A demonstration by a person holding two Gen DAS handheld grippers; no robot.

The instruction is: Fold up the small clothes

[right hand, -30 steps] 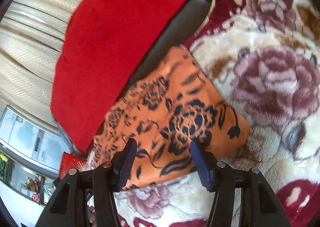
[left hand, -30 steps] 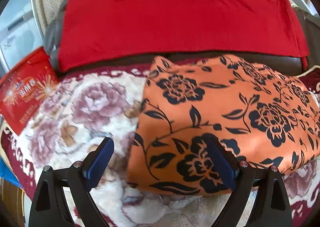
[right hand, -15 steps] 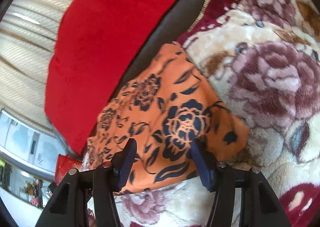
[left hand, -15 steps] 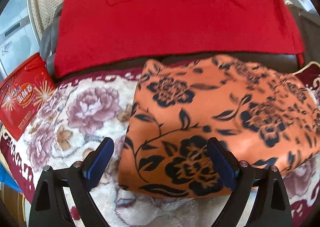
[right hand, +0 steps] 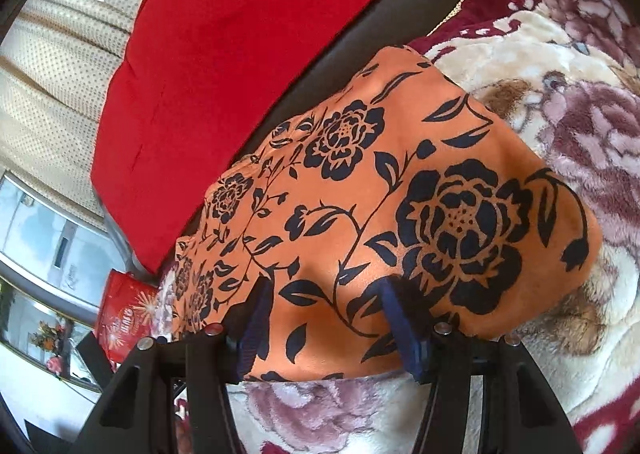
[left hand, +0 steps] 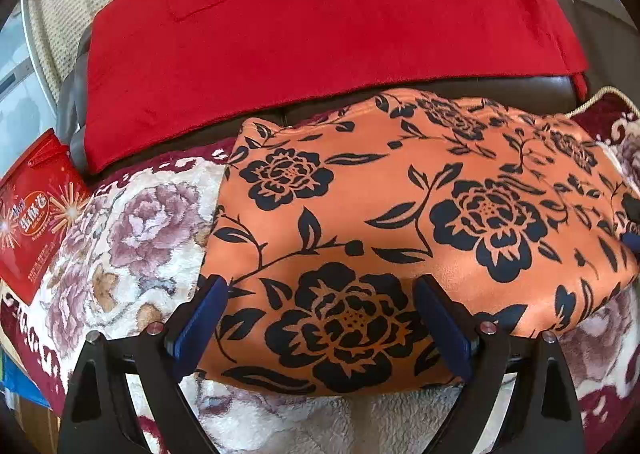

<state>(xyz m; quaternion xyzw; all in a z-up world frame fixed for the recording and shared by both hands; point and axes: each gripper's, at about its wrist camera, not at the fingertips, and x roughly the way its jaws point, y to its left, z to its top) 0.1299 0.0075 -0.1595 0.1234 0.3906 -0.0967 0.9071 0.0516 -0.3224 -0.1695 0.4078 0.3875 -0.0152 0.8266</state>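
As tongs (left hand: pixel 320 318) neared, orange cloth (left hand: pixel 400 234) looms larger.

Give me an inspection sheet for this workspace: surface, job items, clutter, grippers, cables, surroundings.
Surface: floral plush blanket over a dark leather seat.
Job's things: orange floral garment lying flat on the blanket, already folded at least once by the look of it; red cloth draped over the seat back.
Clutter: red snack bag at the blanket's left edge.
Grippers: left gripper open, fingers straddling the garment's near edge; right gripper open over the garment's other end, nothing gripped.
Cables: nothing seen; only the blanket's cord trim.
Surroundings: beige dotted curtain, window beyond.
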